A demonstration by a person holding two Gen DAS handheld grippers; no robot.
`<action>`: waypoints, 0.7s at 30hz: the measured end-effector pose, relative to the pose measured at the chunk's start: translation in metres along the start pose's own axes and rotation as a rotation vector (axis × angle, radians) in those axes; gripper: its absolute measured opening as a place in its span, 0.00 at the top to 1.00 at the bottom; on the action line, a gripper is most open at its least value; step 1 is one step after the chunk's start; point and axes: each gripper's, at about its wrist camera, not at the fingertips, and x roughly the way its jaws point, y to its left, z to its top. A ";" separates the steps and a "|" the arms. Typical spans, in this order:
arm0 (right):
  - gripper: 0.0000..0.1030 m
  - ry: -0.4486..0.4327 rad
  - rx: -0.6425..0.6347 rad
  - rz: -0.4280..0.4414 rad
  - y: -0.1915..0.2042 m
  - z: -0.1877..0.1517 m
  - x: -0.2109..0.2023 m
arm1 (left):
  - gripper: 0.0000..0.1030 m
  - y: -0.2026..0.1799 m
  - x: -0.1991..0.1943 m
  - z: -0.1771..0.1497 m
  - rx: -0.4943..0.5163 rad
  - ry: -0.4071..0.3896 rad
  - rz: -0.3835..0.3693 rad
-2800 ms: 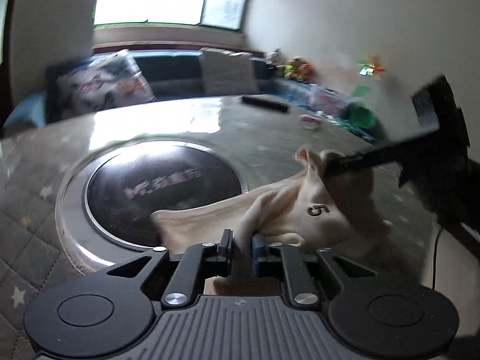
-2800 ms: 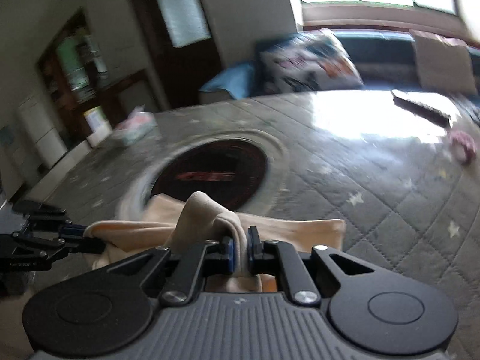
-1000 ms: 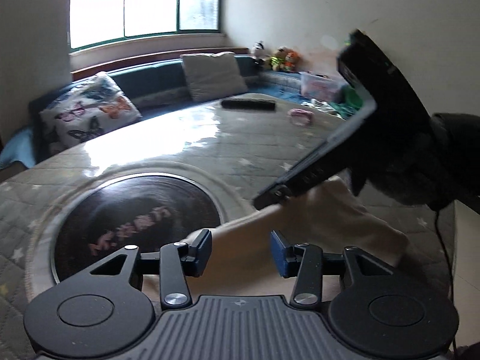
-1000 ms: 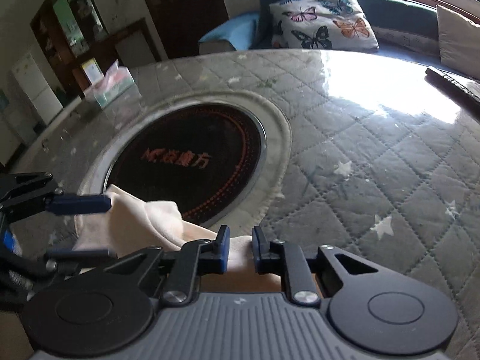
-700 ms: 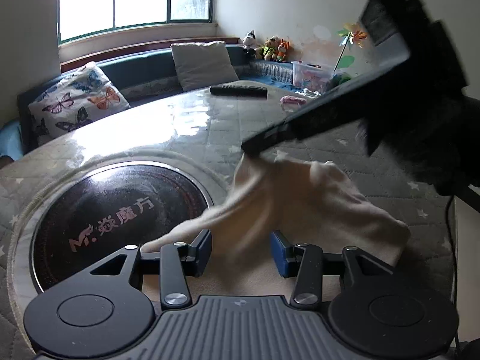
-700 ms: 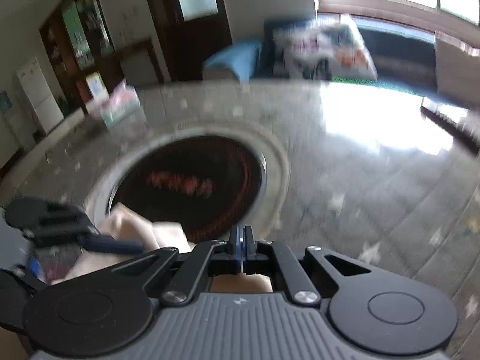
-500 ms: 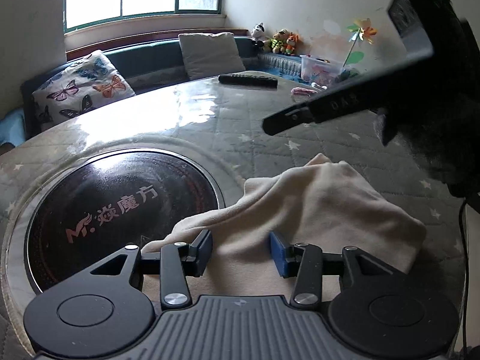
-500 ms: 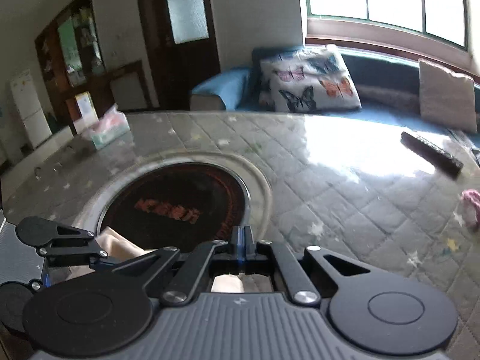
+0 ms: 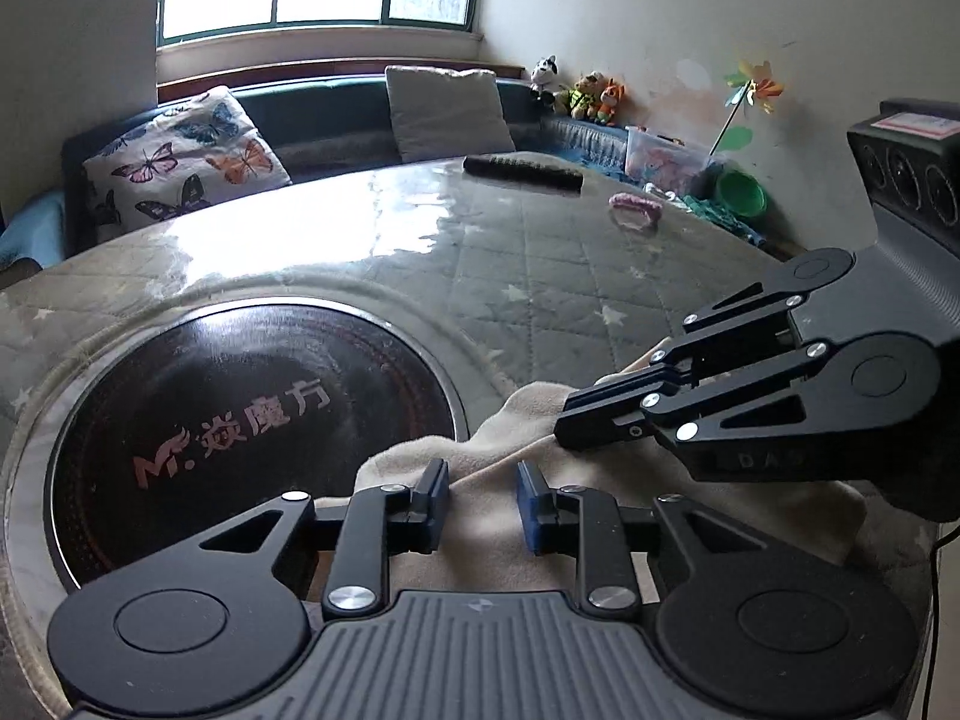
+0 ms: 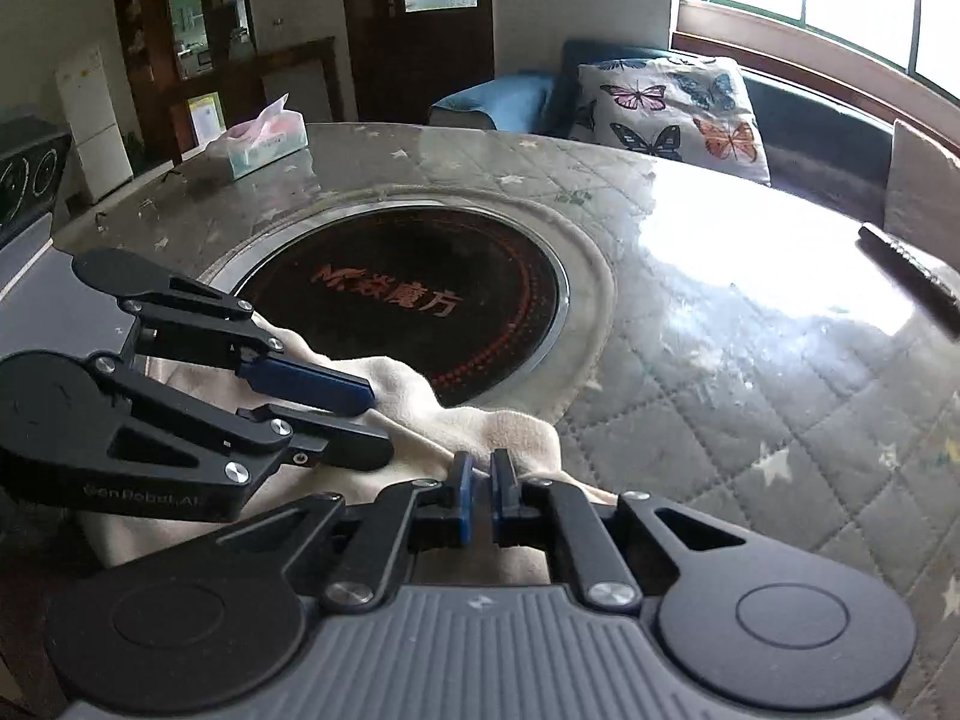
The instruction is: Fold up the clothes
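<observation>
Two views, one cream cloth. Left wrist cam: left gripper (image 9: 482, 501), lower centre, jaws closing w/ cloth (image 9: 606, 480) between them, not yet pinched; right gripper (image 9: 567, 423) at right, tips together over cloth.

Right wrist cam: right gripper (image 10: 478, 495) nearly closed, nothing gripped; cloth (image 10: 480, 426) lower centre, by table's (image 10: 720, 360) black round plate (image 10: 408, 300).

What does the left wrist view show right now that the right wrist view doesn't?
Only the left wrist: the pink ring, the plush toys, the pinwheel.
Only the right wrist: the tissue box, the dark door.
Both: the cream garment, the black round inset, the butterfly pillow, and the left gripper, jaws closing over cloth.
</observation>
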 end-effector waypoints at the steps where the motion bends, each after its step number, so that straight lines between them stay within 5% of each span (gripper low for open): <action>1: 0.95 -0.010 0.000 0.000 0.000 0.001 -0.002 | 0.74 0.000 0.000 0.000 -0.003 -0.004 0.001; 8: 0.95 -0.015 0.020 0.006 0.000 0.005 0.011 | 0.73 0.000 0.007 0.002 -0.023 0.021 0.020; 16: 0.94 -0.038 0.036 -0.037 -0.003 -0.018 -0.026 | 0.73 -0.007 0.008 0.000 0.009 0.012 0.049; 21: 0.92 -0.060 0.167 -0.103 -0.033 -0.035 -0.034 | 0.72 -0.007 0.009 0.000 0.009 0.014 0.056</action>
